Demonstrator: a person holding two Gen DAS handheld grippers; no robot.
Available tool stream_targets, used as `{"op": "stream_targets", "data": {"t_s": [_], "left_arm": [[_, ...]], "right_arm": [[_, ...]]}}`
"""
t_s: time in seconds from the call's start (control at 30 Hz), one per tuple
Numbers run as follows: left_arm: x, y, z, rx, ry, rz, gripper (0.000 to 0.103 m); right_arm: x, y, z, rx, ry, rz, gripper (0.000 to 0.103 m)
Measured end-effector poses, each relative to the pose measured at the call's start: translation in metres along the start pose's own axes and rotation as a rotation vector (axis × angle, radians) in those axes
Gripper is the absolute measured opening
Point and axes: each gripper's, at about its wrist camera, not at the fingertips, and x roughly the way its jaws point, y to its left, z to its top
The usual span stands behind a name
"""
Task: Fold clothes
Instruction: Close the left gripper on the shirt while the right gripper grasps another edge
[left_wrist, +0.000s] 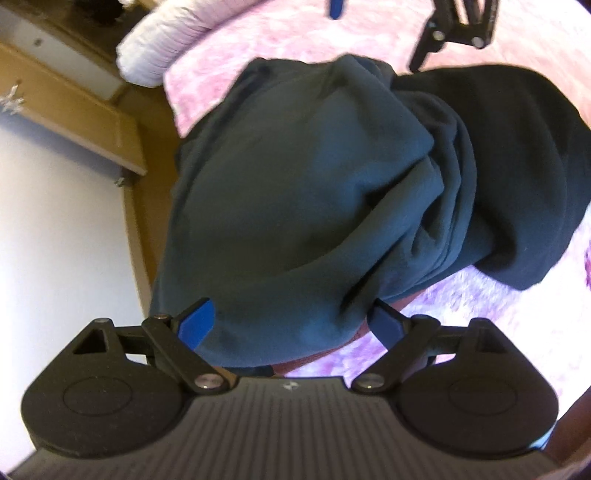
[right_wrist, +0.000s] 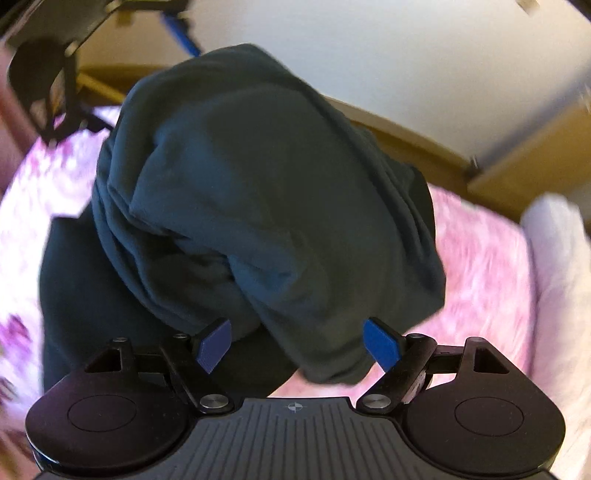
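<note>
A dark teal garment lies bunched on a pink fluffy bedspread; part of it looks near black at the right. My left gripper is open, its blue pads on either side of the garment's near edge, with cloth between them. In the right wrist view the same garment rises in a heap in front of my right gripper, which is open with cloth lying between its blue pads. The right gripper also shows at the top of the left wrist view.
A white pillow lies at the bed's head, also in the right wrist view. A wooden bed frame and wooden furniture border the bed along a white wall. The other gripper shows at top left.
</note>
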Motion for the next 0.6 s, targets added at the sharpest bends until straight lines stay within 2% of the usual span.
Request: {"op": "stream_targets", "data": {"t_s": [0.1,0.23,0.37,0.6], "left_arm": [[0.01,0.003,0.003,0.014,0.03,-0.039,0.077],[0.017,0.006,0.006,0.006,0.051,-0.067,0.072],[0.019,0.008,0.004,-0.009,0.049,-0.084,0.068],[0.018,0.009,0.001,-0.024,0.038,-0.086,0.061]], "right_arm": [[0.018,0.003,0.007,-0.087,-0.008,0.005,0.082],[0.036,0.001,0.013,-0.124,-0.012,0.049,0.079],[0.044,-0.002,0.021,-0.132,-0.004,0.086,0.058],[0.045,0.002,0.026,-0.125,0.007,0.091,0.036]]}}
